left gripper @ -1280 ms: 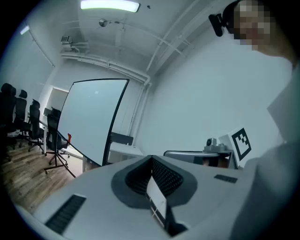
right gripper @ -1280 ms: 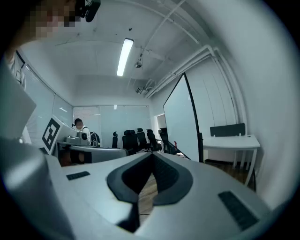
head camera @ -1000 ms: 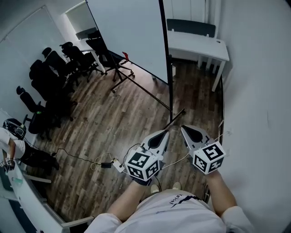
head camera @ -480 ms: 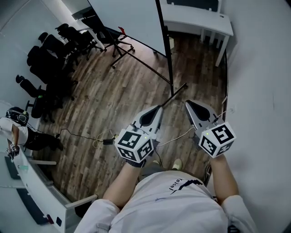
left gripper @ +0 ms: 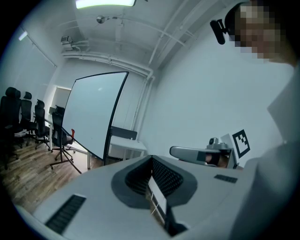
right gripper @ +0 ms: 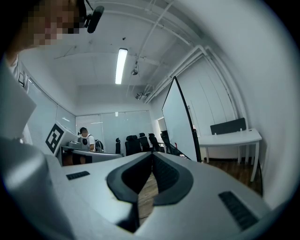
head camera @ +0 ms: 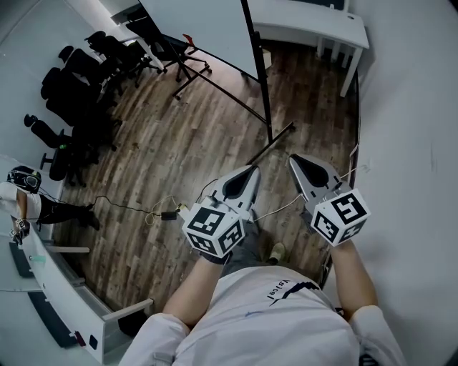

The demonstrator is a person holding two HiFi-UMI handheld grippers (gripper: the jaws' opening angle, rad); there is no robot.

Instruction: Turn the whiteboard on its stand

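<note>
The whiteboard (head camera: 204,25) stands on its black stand at the far end of the room, its black side frame facing me. The stand's foot bar (head camera: 275,141) lies on the wood floor just ahead of both grippers. In the head view, my left gripper (head camera: 251,171) and right gripper (head camera: 292,159) are side by side, pointing at the stand and short of it. Both are shut with nothing between the jaws. The board appears ahead left of the left gripper (left gripper: 151,157) as whiteboard (left gripper: 91,115), and ahead right of the right gripper (right gripper: 152,153) as whiteboard (right gripper: 180,124).
A white desk (head camera: 308,16) stands behind the board by the right wall. Black office chairs (head camera: 82,75) cluster at the left. A cable and power strip (head camera: 169,213) lie on the floor. A person (head camera: 21,204) sits at a desk at the far left.
The whiteboard and its stand have slid toward the top of the head view. Both grippers sit a little higher in the picture and stay shut and empty.
</note>
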